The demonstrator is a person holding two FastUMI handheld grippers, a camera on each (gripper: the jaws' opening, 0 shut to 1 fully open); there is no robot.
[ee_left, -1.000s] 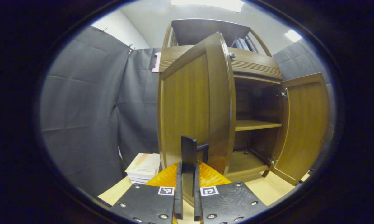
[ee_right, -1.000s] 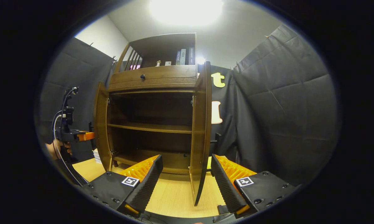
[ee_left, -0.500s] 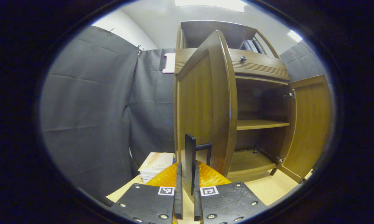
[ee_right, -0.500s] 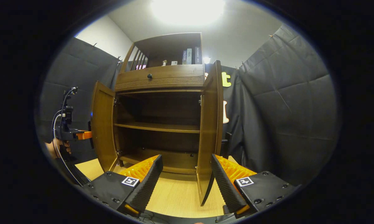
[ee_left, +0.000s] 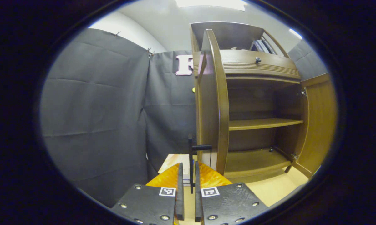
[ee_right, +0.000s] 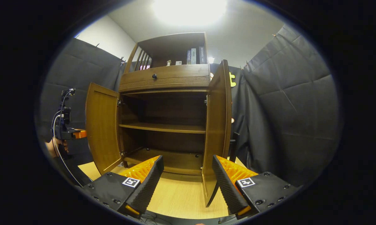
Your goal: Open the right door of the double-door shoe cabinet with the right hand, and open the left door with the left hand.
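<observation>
Right now my left gripper [ee_left: 187, 187] is pinched narrow on the black handle [ee_left: 191, 162] of the left door [ee_left: 212, 103], which stands swung well out from the shoe cabinet [ee_right: 166, 81]. My right gripper [ee_right: 188, 178] hangs wide apart, gripping nothing, with the open right door [ee_right: 217, 125] between its fingers.

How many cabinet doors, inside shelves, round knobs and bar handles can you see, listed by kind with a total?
Cabinet doors: 2, left door and right door, both open
Inside shelves: 1, middle shelf
Round knobs: 1, drawer knob
Bar handles: 1, black handle between the left claw fingers
Total: 5
</observation>
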